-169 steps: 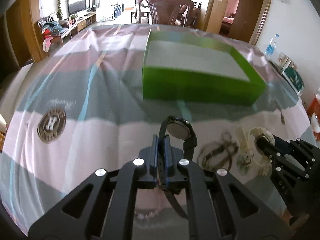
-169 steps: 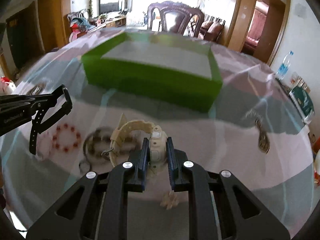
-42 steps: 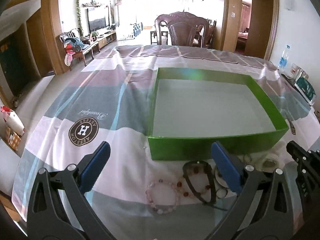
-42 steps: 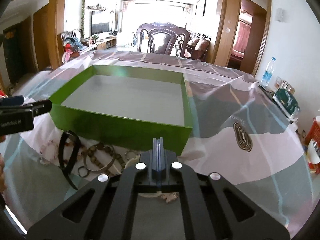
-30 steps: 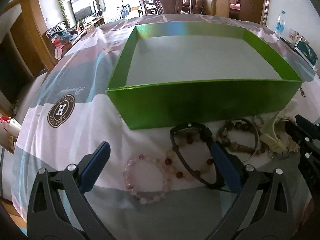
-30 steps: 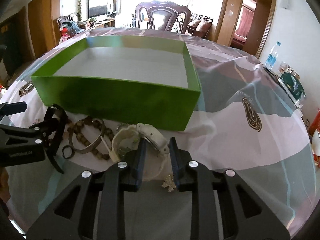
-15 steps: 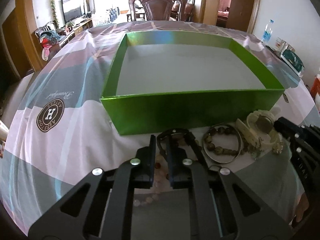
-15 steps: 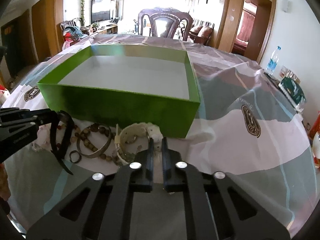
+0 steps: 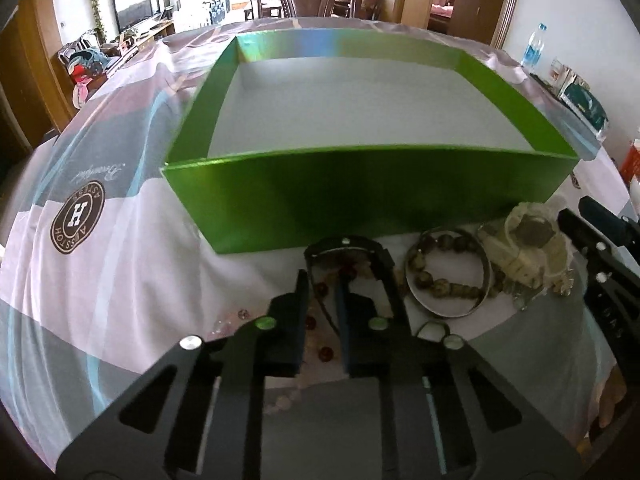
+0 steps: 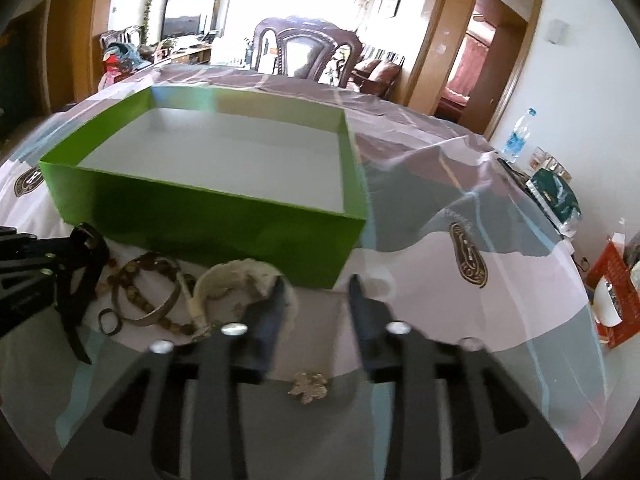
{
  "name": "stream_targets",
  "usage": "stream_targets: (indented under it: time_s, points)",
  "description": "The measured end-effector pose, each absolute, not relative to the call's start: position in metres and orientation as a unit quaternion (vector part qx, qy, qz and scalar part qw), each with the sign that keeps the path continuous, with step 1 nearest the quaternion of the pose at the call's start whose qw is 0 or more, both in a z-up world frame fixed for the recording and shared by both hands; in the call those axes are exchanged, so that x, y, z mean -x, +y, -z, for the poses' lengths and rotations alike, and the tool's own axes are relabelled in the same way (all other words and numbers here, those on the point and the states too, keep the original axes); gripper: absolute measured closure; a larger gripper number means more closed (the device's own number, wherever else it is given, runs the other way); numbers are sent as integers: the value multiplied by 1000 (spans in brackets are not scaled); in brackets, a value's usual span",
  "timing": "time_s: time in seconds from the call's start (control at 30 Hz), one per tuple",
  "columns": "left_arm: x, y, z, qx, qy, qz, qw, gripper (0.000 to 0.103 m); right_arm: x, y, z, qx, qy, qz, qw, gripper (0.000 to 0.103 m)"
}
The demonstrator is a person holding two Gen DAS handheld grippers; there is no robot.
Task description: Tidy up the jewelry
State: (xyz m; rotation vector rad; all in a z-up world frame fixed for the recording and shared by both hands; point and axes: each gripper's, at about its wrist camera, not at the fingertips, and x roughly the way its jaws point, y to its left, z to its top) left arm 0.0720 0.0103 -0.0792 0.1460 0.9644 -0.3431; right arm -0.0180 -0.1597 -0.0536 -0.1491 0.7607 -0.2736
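An empty green box (image 9: 360, 192) stands on the striped tablecloth; it also shows in the right wrist view (image 10: 224, 220). In front of it lie a black watch (image 9: 352, 248), a red-and-pink bead bracelet (image 9: 316, 320), a brown bead bracelet with a metal bangle (image 9: 444, 276) and a cream watch (image 9: 528, 240). My left gripper (image 9: 322, 292) is nearly shut around the black watch strap, low over the beads. My right gripper (image 10: 316, 288) is open and empty, just right of the cream watch (image 10: 240, 280). A small gold brooch (image 10: 310, 388) lies between its fingers.
A dark wooden chair (image 10: 308, 48) stands behind the table. A water bottle (image 10: 518, 136), a green packet (image 10: 556, 196) and a red basket (image 10: 612, 292) are at the right edge. A small dark ring (image 10: 108, 316) lies near the bangle.
My right gripper has opened from nearly shut and let the cream watch lie on the cloth. My left gripper stays narrowed around the black watch strap and has moved slightly closer.
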Motion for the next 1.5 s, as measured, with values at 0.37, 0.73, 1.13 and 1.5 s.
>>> stream_targets:
  time_s: [0.37, 0.73, 1.13, 1.5]
  points:
    - [-70, 9, 77, -69, 458, 163, 871, 92, 21, -166, 54, 75, 366, 130, 919, 54]
    - [-67, 10, 78, -74, 456, 164, 871, 92, 35, -158, 43, 43, 354, 80, 931, 61]
    - [-63, 10, 75, -74, 438, 186, 876, 101, 19, -158, 68, 23, 402, 68, 913, 86]
    - [-48, 26, 0, -1, 337, 200, 920, 101, 35, -142, 11, 49, 269, 87, 958, 86]
